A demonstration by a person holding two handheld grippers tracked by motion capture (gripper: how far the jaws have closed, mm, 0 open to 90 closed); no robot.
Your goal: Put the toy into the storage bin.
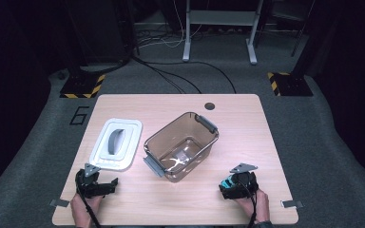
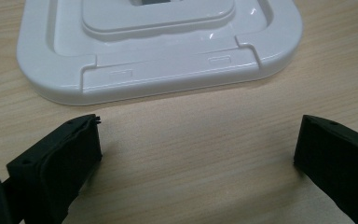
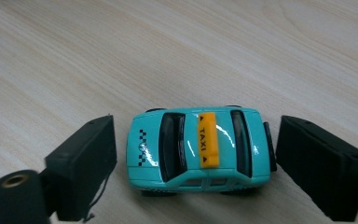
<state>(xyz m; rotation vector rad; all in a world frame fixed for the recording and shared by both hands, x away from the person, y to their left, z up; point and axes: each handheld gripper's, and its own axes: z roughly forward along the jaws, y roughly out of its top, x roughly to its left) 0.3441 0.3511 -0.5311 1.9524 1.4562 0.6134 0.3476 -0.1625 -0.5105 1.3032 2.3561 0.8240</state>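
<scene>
We find the right gripper lowered over a turquoise toy taxi standing on its wheels near the right front of the wooden table. Its jaws flank the car's nose and tail; a sliver of gap shows at each end, so we judge the taxi bracketed, not yet pinched. The left gripper rests near the left front with jaws spread wide and empty, just short of the white lid lying flat.

Risks, in our judgement: the taxi sits on free wheels, so one jaw meeting it first could roll it out of line. The glossy, rounded ends may slip under uneven pressure. A grip this low may also scrape the tabletop.

The smoky transparent storage bin stands open at centre, well apart from the taxi, grey latches on both ends. The tabletop is pale wood grain. Beyond it lie grey carpet, trailing cables, hazard-striped stand bases and a dark surround.
</scene>
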